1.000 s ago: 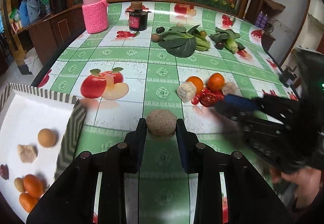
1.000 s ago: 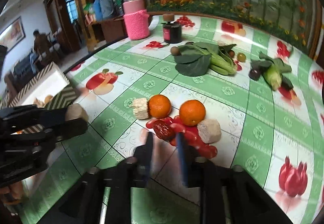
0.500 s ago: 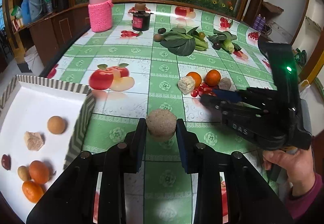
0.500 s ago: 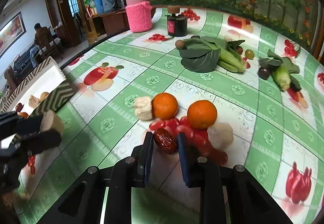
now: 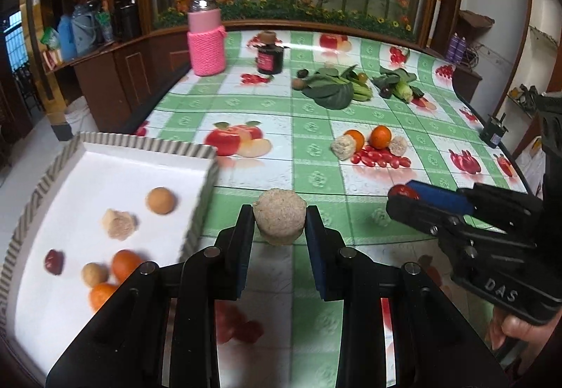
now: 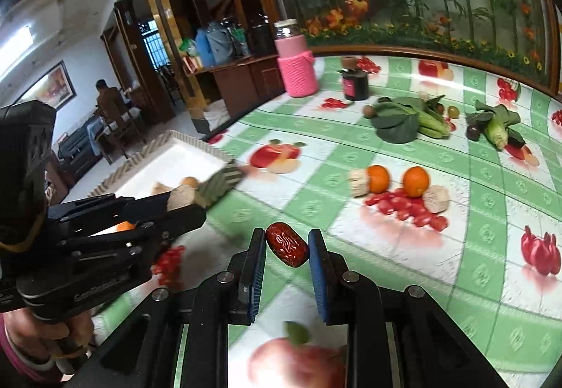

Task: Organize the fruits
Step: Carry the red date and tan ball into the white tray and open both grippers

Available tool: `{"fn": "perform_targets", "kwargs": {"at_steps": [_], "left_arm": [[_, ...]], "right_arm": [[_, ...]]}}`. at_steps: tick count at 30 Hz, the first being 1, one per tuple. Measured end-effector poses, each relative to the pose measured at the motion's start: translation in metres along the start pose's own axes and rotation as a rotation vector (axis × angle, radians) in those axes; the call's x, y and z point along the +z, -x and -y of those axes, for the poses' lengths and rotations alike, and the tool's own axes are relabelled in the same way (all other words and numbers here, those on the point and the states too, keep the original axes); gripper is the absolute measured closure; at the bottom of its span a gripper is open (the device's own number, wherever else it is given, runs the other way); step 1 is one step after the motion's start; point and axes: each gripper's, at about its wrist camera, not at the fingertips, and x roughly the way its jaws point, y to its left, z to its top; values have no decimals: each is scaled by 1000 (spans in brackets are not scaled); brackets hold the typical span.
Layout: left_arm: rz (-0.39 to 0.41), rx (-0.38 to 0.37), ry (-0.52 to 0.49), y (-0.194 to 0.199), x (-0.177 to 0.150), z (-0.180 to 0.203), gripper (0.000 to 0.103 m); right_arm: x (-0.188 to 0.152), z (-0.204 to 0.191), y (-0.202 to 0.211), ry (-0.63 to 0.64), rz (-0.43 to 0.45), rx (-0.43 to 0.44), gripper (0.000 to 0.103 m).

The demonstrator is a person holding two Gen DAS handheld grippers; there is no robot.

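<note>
My left gripper (image 5: pixel 280 223) is shut on a round beige fruit chunk (image 5: pixel 279 220), held above the table just right of the white tray (image 5: pixel 147 145). The tray holds several fruits, among them an orange (image 5: pixel 124 263) and a red date (image 5: pixel 53 261). My right gripper (image 6: pixel 286 247) is shut on a wrinkled red date (image 6: pixel 287 249), lifted above the table; it also shows in the left wrist view (image 5: pixel 404 194). Two oranges (image 6: pixel 415 181), two beige chunks (image 6: pixel 358 181) and several red fruits (image 6: pixel 404 207) lie in a pile on the table.
A pink-sleeved jar (image 5: pixel 206 37) and a dark jar (image 5: pixel 269 56) stand at the table's back. Leafy greens (image 5: pixel 333 89) and corn (image 5: pixel 402 89) lie behind the pile. The tray's striped wall (image 6: pixel 221 179) stands between the two grippers' side and the tray floor.
My right gripper has closed on the red date and lifted it away from the pile, toward the left. My left gripper, with the beige chunk, has moved nearer the tray.
</note>
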Motion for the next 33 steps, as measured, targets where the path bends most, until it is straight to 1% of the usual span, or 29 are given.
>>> {"fn": "perform_targets", "kwargs": {"at_steps": [4,7,15,25,33], "left_arm": [[30,40,-2,17,-8,-13,75],[46,58,25,28,-13,-28,75],[86,150,87,55,-24,-77,74],[73,224,143,63,-45,-124,74],[41,242,206,66,-64,-160,74]], "right_arm": [[-2,-22,3,17,11,33,79],[-1,-41,1,30,14,65,79],[4,-90,-12,105,-2,121,79],[9,-136,-36,190,-46,176,80],[7,-160,-52,241,-89,205,80]]}}
